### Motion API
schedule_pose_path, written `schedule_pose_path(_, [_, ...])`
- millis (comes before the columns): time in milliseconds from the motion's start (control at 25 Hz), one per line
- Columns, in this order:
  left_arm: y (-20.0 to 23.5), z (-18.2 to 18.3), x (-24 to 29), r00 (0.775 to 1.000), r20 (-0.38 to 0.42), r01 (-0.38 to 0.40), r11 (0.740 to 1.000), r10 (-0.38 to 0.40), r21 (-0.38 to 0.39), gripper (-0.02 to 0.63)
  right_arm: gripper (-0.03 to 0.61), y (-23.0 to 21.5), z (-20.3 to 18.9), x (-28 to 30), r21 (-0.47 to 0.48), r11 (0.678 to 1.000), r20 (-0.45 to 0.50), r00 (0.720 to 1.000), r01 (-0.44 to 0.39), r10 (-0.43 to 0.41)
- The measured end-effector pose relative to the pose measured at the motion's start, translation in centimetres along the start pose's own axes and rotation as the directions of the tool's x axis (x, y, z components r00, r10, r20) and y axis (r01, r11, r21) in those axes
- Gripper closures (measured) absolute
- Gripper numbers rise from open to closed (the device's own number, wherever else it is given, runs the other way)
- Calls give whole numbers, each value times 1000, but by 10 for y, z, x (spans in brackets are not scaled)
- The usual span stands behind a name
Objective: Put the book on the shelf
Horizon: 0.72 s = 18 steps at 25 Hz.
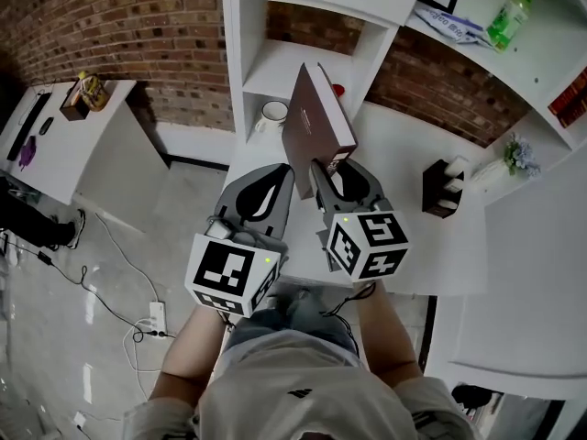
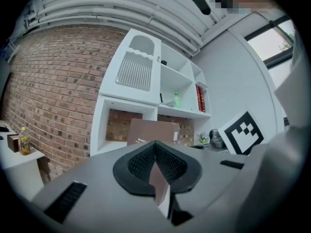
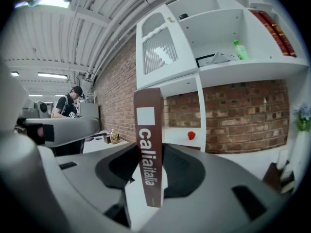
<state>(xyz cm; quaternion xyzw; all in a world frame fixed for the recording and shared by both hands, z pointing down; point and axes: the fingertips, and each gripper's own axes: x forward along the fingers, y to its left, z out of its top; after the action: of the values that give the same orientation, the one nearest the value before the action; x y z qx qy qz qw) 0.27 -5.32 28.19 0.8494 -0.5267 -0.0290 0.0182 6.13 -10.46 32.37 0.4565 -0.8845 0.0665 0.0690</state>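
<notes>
A brown book (image 1: pixel 315 117) with white spine lettering (image 3: pixel 147 149) stands upright and a little tilted, its lower end clamped in my right gripper (image 1: pixel 332 170). It hangs above the white table (image 1: pixel 413 246), just in front of the white shelf unit's (image 1: pixel 240 53) lower compartment. Beside it on the left is my left gripper (image 1: pixel 271 183), which faces the book's cover (image 2: pixel 153 131). Its jaws are together (image 2: pixel 154 144) with a thin brown-and-white sliver (image 2: pixel 161 188) between them. I cannot tell what that sliver belongs to.
In the lower compartment stand a white mug (image 1: pixel 273 111) and a small red thing (image 1: pixel 338 89). A green bottle (image 1: pixel 507 18) and red books (image 3: pixel 272 25) sit on upper shelves. A dark box (image 1: pixel 442 188) stands right on the table. A person (image 3: pixel 68 103) stands far left.
</notes>
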Motion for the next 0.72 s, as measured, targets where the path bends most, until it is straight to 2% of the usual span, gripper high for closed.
schedule_pose_path(360, [16, -1, -7, 995, -7, -102, 995, 102, 2, 603, 426, 15, 3, 16, -11, 996, -6, 996, -93, 93])
schedule_pose_path(720, [14, 11, 3, 981, 12, -191, 982, 191, 0, 603, 426, 8, 22, 26, -30, 984, 1, 984, -178, 178])
